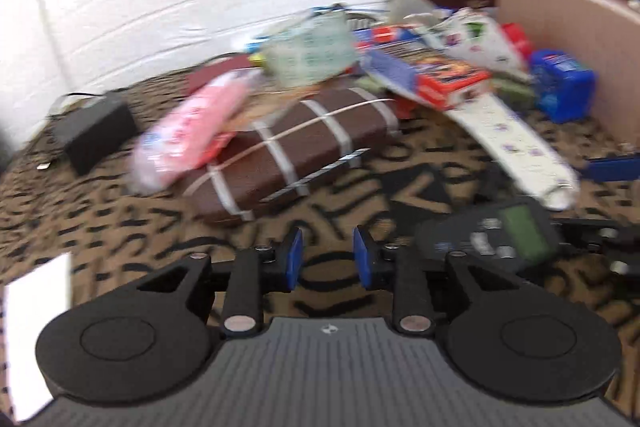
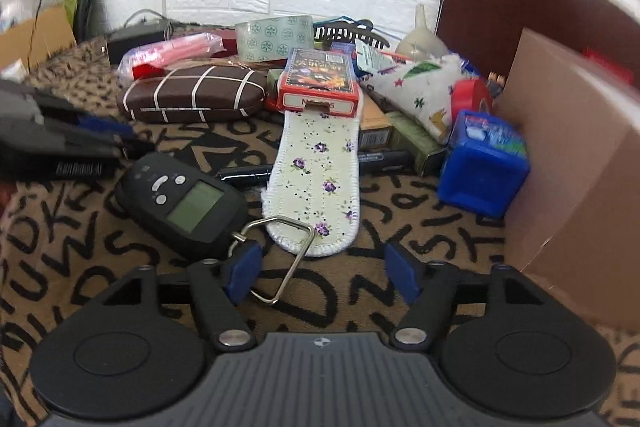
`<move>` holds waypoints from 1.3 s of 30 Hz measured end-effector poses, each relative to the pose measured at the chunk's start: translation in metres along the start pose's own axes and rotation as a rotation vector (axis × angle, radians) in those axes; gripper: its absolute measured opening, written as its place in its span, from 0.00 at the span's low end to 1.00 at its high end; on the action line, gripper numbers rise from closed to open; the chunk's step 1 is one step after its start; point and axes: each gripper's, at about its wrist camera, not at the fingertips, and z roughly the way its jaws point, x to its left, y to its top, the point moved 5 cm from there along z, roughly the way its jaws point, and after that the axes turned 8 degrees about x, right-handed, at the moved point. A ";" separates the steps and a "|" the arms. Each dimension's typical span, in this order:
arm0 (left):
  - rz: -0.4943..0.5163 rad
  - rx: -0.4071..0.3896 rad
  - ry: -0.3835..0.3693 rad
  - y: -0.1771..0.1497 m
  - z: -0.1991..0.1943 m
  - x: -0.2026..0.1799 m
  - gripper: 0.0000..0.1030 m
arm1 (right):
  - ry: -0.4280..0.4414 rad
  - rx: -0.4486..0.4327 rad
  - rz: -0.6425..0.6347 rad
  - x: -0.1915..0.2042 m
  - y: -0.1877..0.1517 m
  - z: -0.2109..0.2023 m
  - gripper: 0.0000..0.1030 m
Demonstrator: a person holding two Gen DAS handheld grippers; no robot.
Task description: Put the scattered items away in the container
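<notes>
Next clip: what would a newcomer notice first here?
Probably the floral insole lying mid-scene on the letter-patterned cloth, its far end under a red box. Left of it sit a black digital scale with a wire hook and, further back, a brown striped case. A cardboard box stands at the right; both grippers hold nothing.

Lying on a soft tan cloth with black letters (image 2: 360,291). Showing a matt black plastic scale with a shiny grey screen (image 2: 182,205) and a thin shiny metal wire loop (image 2: 294,259). Resting nearby, a white flowery cloth insole with a stitched edge (image 2: 316,183). Looking smooth and leathery, a brown case with white stripes (image 2: 192,93). Shining a little, a glossy red paper box (image 2: 320,83) and a smooth blue plastic tub (image 2: 482,167). Looking plain and matt, a brown cardboard box (image 2: 576,163). Crinkling, a pink see-through plastic bag (image 1: 188,131).
</notes>
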 end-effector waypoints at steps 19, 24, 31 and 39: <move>-0.157 -0.010 -0.295 0.001 -0.009 -0.014 0.11 | 0.063 -0.188 -0.060 0.006 0.010 -0.032 0.11; -0.077 -0.079 -0.344 0.023 -0.030 -0.036 0.17 | 0.066 -0.245 -0.065 0.005 0.024 -0.048 0.05; 0.035 -0.118 -0.271 0.040 -0.031 -0.064 0.19 | -0.001 -0.264 -0.130 0.002 0.039 -0.060 0.06; 0.011 -0.030 -0.229 0.003 -0.009 -0.047 0.22 | -0.070 -0.188 -0.046 -0.030 0.013 -0.039 0.06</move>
